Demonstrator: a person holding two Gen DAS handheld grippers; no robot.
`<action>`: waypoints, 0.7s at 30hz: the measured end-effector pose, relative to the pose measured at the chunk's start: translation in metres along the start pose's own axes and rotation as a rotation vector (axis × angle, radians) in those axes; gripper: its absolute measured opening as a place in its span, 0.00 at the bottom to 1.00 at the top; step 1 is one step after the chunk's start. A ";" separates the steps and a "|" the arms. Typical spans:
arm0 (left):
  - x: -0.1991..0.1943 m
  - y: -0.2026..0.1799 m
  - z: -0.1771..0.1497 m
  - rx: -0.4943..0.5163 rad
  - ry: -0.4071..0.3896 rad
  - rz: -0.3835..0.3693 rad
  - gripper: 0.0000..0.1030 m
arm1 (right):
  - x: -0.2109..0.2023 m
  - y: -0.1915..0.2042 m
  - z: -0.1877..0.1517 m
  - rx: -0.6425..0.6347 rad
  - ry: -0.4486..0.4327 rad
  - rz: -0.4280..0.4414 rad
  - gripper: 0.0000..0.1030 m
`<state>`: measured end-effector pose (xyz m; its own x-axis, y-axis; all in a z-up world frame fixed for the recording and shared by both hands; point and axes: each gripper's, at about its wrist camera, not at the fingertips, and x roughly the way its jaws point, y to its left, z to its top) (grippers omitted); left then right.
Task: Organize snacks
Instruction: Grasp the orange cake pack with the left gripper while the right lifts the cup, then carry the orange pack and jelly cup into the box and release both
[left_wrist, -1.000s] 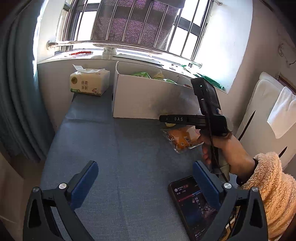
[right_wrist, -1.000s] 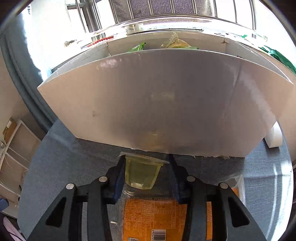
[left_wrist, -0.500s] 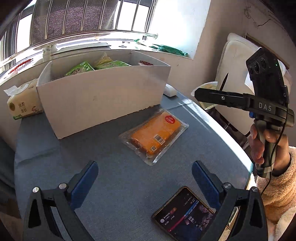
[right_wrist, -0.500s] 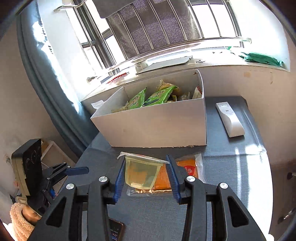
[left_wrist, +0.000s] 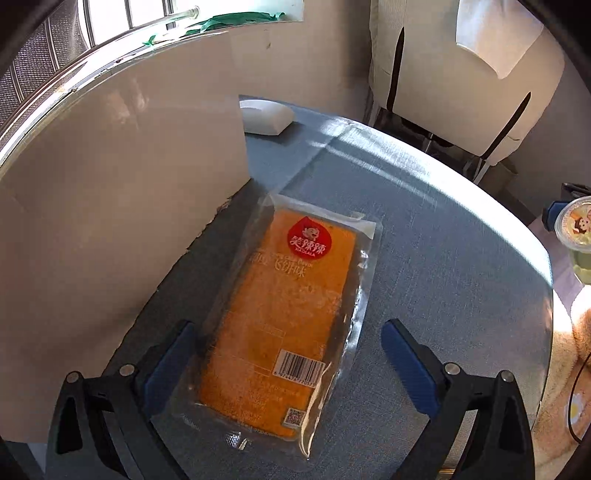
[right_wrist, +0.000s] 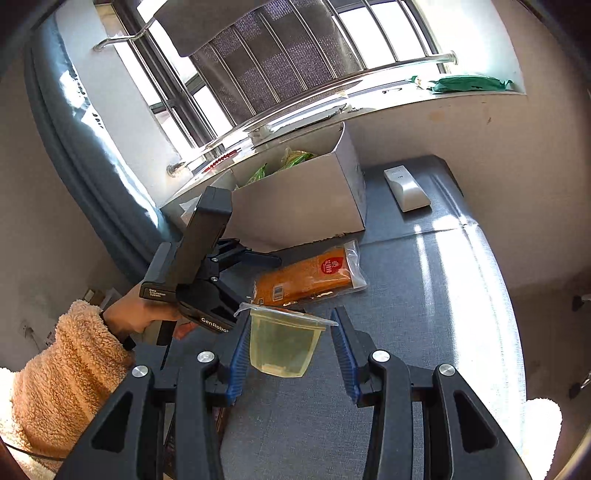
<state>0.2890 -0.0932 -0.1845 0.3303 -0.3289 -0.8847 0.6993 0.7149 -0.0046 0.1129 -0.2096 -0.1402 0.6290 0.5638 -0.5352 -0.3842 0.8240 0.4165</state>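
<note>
On the round table covered in blue-grey cloth (left_wrist: 424, 206), toward its window-side edge, stands the big white cardboard box (left_wrist: 110, 221) already holding green snack bags. Just beside the box's near wall lies the flat orange snack packet in clear plastic (left_wrist: 284, 317), red logo end pointing away from the left gripper (left_wrist: 291, 373), barcode end nearest it. The packet's long axis runs along the gripper's reach, and the spread-apart blue pads flank its near end, so the left gripper is clearly nearer. The right gripper (right_wrist: 288, 354), held back, is clamped on a small clear jelly cup with yellowish filling (right_wrist: 282, 345).
</note>
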 end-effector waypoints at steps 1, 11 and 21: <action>0.002 0.002 0.001 0.002 0.001 -0.005 0.97 | 0.000 -0.002 -0.001 0.005 0.000 -0.002 0.44; 0.001 0.008 0.001 0.033 -0.027 -0.023 0.97 | -0.001 -0.003 0.000 0.012 -0.006 0.033 0.44; -0.012 -0.011 -0.005 0.053 -0.064 -0.009 0.57 | 0.009 0.006 -0.005 0.012 0.016 0.045 0.44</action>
<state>0.2742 -0.0939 -0.1764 0.3626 -0.3749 -0.8532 0.7342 0.6787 0.0138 0.1132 -0.1998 -0.1460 0.6001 0.6013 -0.5275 -0.4039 0.7970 0.4490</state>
